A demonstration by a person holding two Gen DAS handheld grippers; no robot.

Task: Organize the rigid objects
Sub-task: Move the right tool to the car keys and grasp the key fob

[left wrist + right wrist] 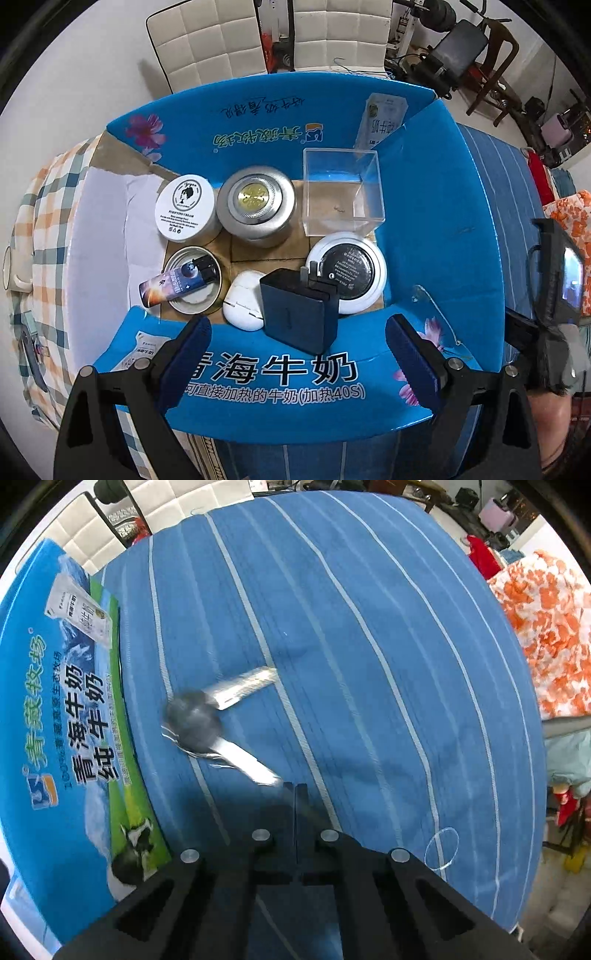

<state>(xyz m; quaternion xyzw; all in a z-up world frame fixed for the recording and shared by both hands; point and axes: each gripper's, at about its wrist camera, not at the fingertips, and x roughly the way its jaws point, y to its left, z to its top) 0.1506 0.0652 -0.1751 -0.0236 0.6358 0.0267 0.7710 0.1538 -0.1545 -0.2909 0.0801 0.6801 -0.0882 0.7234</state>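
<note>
Left wrist: box holds jars, charger; left tongs wide, empty; right tongs closed.

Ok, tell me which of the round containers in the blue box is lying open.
The shallow silver tin at the box's front left: it has no lid, and a small printed tube lies across it. The white cream jar, silver canister and white compact are closed.

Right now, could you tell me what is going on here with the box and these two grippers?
A person is sorting small items into a blue milk carton box. The left gripper hovers open and empty over the box, which already holds jars, a clear plastic case and a dark charger. The right gripper is shut over the striped blue cloth, beside a blurred metal spoon; whether it grips the spoon is unclear.
</note>
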